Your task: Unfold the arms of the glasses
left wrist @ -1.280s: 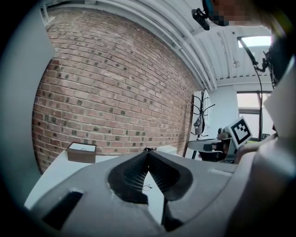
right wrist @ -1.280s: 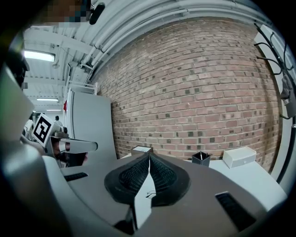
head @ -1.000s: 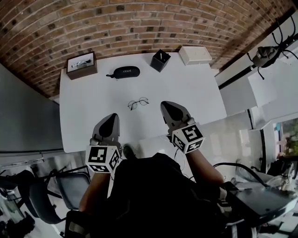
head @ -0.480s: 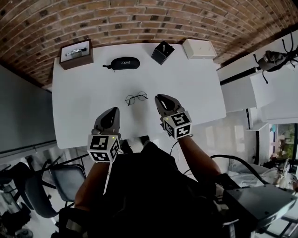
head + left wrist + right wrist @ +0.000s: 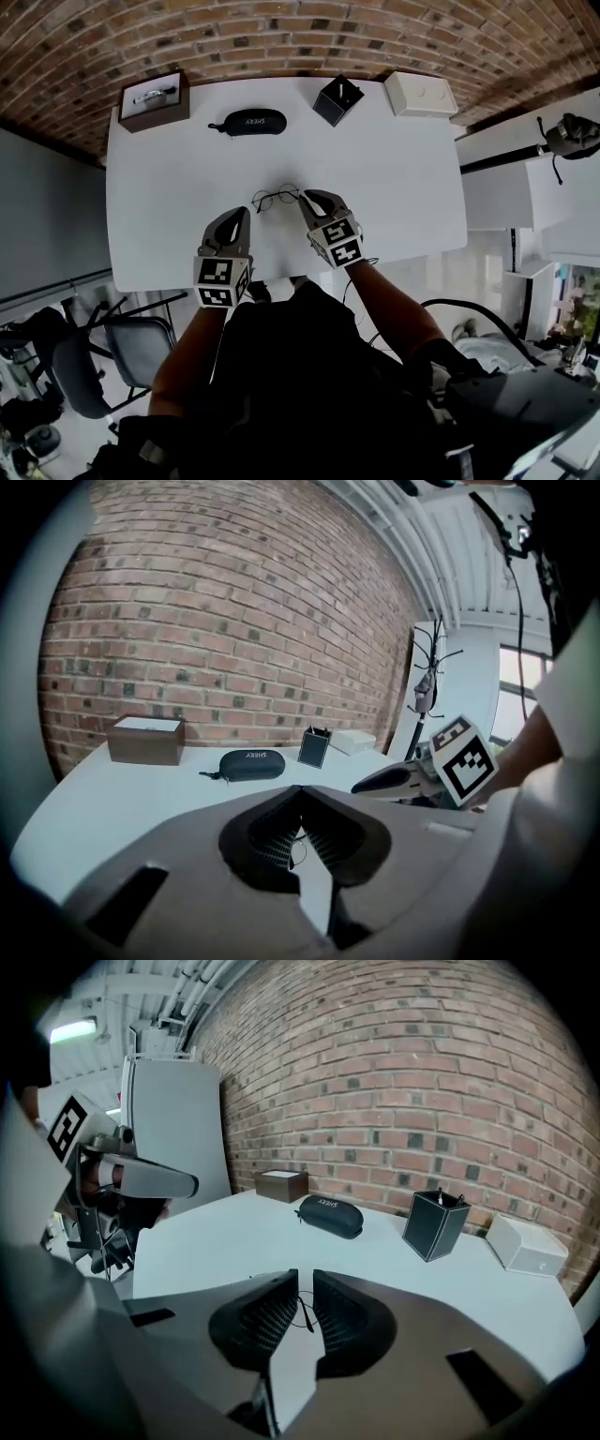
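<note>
The left gripper (image 5: 238, 217) and right gripper (image 5: 307, 199) are pointing forward and down over the table (image 5: 394, 169). The left's jaws are pressing shut and empty. The right's are standing a narrow slit apart, gripping nothing. The glasses (image 5: 276, 197) are lying between the tips, just beside the right one, with their long axis running left to right. Bare tabletop is surrounding them.

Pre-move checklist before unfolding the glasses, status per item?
1. Glasses lie free on the table: ok.
2. Left hand-held gripper ready to grasp: not ok, its jaws are shut and empty.
3. Right hand-held gripper jaws apart: ok, but only by a narrow gap with nothing clamped.
4. Right hand-held gripper clear of the frame: cannot tell, its tips sit right beside one lens.
5. Arms folded or open: cannot tell, too small.
6. Case out of the way: ok, well apart near the wall.
</note>
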Available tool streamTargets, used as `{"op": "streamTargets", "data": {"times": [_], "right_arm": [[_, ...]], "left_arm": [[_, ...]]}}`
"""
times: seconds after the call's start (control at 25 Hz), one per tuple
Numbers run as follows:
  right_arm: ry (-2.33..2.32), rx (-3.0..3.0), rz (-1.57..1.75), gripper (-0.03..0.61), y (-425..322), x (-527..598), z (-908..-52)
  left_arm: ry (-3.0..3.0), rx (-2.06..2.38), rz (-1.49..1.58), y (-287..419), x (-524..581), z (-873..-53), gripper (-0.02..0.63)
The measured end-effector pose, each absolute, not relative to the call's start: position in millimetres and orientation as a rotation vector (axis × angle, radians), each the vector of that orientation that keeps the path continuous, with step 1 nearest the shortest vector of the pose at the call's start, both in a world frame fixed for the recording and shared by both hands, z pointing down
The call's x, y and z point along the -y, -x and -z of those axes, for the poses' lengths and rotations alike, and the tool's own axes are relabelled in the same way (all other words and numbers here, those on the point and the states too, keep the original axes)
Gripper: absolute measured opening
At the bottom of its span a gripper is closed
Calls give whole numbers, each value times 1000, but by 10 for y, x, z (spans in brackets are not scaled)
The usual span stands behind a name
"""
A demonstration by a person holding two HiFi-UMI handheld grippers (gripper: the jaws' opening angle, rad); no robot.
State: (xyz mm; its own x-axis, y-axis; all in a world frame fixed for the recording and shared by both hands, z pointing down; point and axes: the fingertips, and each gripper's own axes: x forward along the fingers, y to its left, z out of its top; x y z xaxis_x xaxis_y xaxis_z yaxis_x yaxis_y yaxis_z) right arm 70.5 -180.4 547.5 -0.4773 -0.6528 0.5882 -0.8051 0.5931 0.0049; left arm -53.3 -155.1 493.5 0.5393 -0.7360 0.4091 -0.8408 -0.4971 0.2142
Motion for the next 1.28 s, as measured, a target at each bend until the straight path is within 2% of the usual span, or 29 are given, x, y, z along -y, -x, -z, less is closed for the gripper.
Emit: {"op": "streamTargets", "data": {"times": [0.16,0.28,0.72,0.92,1.28], "right_arm": [[-1063,2244,-408,20,-651,1862,-5788],[-979,2202,-435,101,-633,1834,-6031],[-868,2108,-400,100,-695,1841,-6422],[-852,2081,-393,61,-718,1820,-6489],[-857,2086,-360,31,-694,1807,-6448]], "left_arm": [[-2310,1302,-408,507,1676,-5242,9],[-2244,1315,-433,519,1730,-5411,9],[-2147,1361,-481,461,1742,-5574,9],[-2154,1350,-523,455,1666,-5658,9],[-2146,1347,-523,526,1607,-5691,9]]}}
